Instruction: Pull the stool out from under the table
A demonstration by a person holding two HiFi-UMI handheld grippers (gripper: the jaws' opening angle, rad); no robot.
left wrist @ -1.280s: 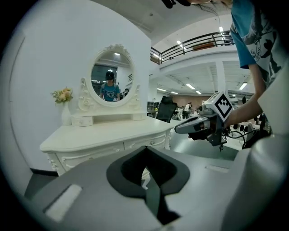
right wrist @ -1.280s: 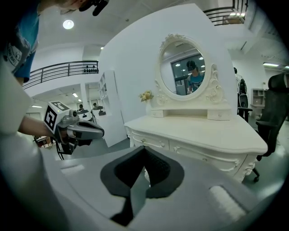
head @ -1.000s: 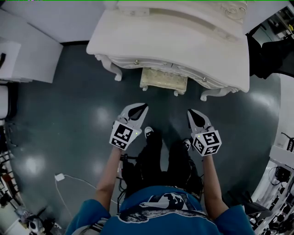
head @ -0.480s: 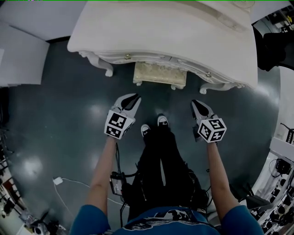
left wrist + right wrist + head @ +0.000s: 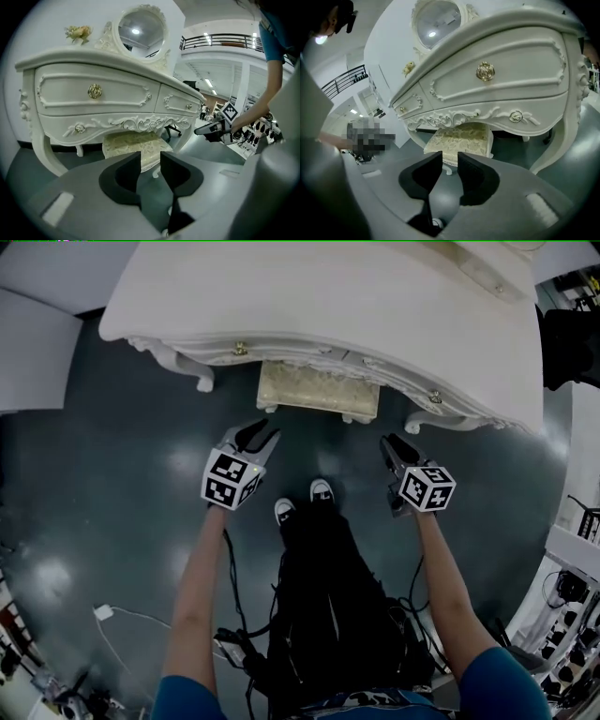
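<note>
A stool (image 5: pixel 319 390) with a cream patterned cushion stands tucked under the white ornate dressing table (image 5: pixel 328 306); only its front part shows. My left gripper (image 5: pixel 258 434) hovers short of the stool's left front corner and my right gripper (image 5: pixel 389 444) short of its right front corner, neither touching it. Both pairs of jaws are opening with a narrow gap and nothing between them. In the left gripper view the stool (image 5: pixel 136 143) lies just beyond my left gripper (image 5: pixel 150 159). The right gripper view has the stool (image 5: pixel 461 136) ahead of my right gripper (image 5: pixel 450 159).
The person's feet (image 5: pixel 300 502) stand on the dark floor between the grippers. The table's curved legs (image 5: pixel 202 381) flank the stool. A round mirror (image 5: pixel 140 30) tops the table. A white cable and plug (image 5: pixel 98 612) lie lower left; equipment racks (image 5: pixel 572 587) line the right.
The person has stepped closer to the table and both grippers have moved forward toward the stool. Both pairs of jaws have gone from shut to slightly parted.
</note>
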